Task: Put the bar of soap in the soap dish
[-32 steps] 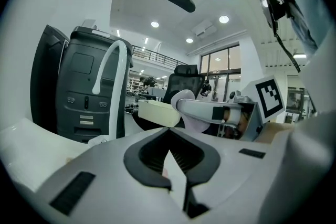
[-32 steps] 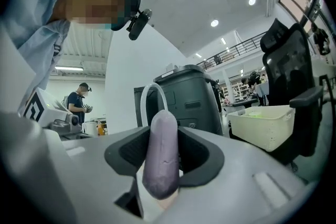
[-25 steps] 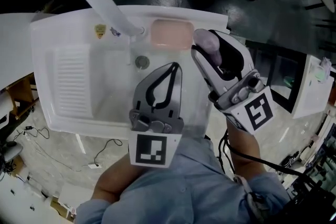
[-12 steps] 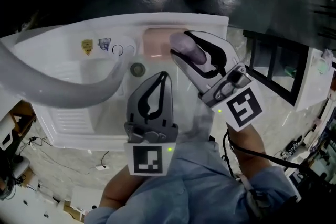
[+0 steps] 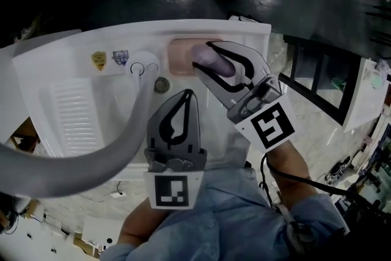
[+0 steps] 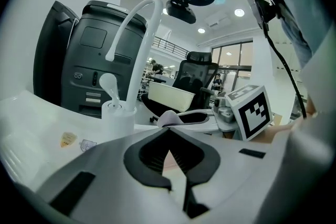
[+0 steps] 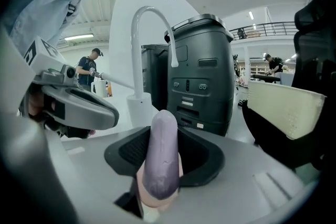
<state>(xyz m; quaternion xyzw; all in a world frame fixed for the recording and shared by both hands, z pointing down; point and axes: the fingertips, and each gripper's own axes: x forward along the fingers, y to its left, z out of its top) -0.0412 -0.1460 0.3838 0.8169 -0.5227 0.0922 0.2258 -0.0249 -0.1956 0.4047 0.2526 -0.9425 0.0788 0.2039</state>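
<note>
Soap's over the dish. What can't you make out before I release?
Head view: right gripper and bar of soap cover most of the soap dish; contact unclear.
Right gripper view: the soap hides the dish beneath it.
Head view: blurred faucet spout crosses the sink's left side.
Stickers: print too small.

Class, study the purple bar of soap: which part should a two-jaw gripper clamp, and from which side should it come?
Clamp the bar of soap on its two broad faces, across its thin side, near the rear end, coming from the person's side as the right gripper does. Flat faces seat the jaws; the rounded front end pokes out toward the soap dish.
</note>
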